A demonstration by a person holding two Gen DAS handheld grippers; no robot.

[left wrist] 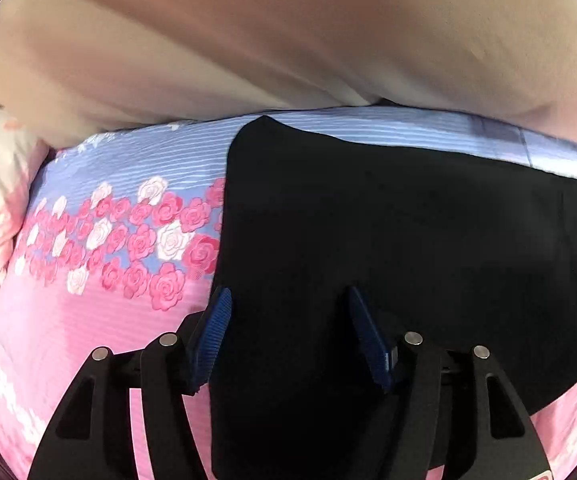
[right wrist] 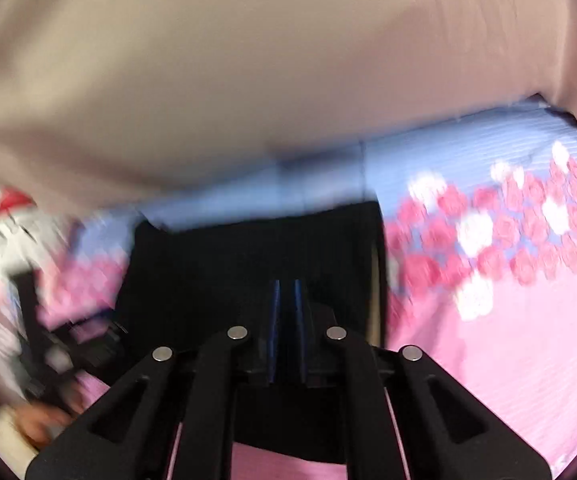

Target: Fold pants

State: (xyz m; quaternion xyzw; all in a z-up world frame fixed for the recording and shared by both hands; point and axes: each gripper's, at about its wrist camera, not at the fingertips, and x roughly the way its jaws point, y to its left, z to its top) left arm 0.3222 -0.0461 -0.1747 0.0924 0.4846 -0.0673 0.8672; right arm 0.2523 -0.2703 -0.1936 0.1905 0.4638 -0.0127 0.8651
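Pants (left wrist: 388,248): black, folded flat on the rose-print bedsheet (left wrist: 88,340).
Left gripper (left wrist: 288,300): jaws spread above the pants' near edge.
Right gripper (right wrist: 287,286): pads pressed together over the pants; whether cloth is pinched is unclear.

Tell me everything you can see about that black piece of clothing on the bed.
The black pants lie flat on the flowered pink and blue bedspread, already folded into a compact block with straight edges. The fabric looks plain, matte and smooth. The left gripper stands open over the near edge, not pinching them.
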